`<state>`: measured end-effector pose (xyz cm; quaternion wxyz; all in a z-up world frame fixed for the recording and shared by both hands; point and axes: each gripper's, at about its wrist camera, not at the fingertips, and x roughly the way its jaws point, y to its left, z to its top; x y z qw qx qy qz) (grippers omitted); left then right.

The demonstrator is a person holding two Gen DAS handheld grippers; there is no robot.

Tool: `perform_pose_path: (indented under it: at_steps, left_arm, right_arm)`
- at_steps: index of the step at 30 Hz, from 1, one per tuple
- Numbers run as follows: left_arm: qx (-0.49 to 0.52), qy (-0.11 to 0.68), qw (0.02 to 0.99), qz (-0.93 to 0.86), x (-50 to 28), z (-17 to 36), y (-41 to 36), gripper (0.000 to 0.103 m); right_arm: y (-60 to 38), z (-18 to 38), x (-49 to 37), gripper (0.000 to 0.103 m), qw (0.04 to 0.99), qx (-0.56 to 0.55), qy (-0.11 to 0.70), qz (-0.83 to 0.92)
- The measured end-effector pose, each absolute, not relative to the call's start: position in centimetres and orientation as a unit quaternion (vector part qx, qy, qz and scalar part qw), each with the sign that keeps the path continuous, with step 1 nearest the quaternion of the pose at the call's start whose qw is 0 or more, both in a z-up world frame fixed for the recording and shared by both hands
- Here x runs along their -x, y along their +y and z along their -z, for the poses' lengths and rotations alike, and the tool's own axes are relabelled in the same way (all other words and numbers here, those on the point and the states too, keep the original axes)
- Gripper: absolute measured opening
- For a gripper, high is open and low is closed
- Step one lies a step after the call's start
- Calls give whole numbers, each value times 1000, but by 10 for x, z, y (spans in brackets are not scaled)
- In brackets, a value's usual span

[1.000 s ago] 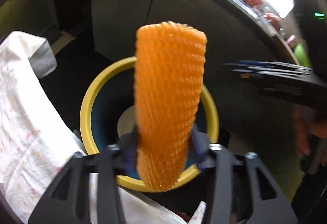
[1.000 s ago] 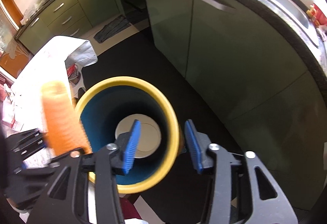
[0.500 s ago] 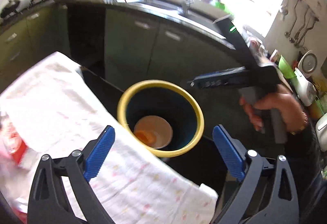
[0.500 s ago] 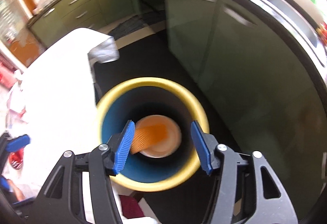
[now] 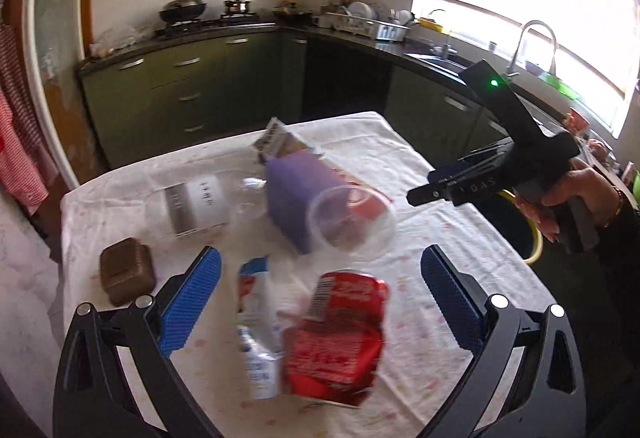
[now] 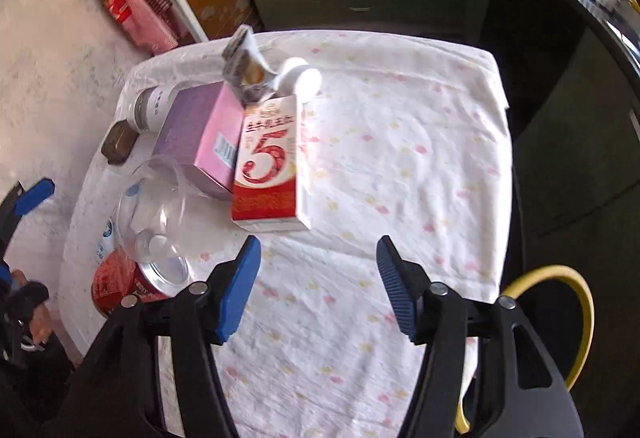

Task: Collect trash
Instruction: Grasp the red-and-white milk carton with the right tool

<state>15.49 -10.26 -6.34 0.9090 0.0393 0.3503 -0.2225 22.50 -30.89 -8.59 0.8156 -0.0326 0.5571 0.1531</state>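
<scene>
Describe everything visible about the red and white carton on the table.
The red and white carton is a rectangular paperboard box lying flat on the white cloth, its face printed with a large red 5 and Chinese characters. Its long side rests against the pink and purple box; crumpled wrapper sits at its far end. Neither tool touches it.

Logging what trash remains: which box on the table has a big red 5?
The red-and-white carton, lying flat beside the purple-and-pink box, which bears no numeral.

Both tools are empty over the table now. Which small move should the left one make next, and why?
Probably lower the left tool onto the crushed red packet. It lies nearest, between the wide-open blue pads, with trash still on the table.
</scene>
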Motion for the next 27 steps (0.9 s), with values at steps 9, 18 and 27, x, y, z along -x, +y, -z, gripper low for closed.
perform_pose_path:
  at_steps: [9,18,27]
  left_arm:
    - [-10,350,910,222,-159,74,-74,99]
    - [-12,339,913,225,-151,74,-68,99]
    - [-7,347,910,229,-152,76,-71,99]
  right_arm:
    - [-284,112,-239,73,820,40,554,-139]
    - [-275,109,-215,73,836,79,528,-129]
    - [-274,128,-231,51,831,57,538,-130]
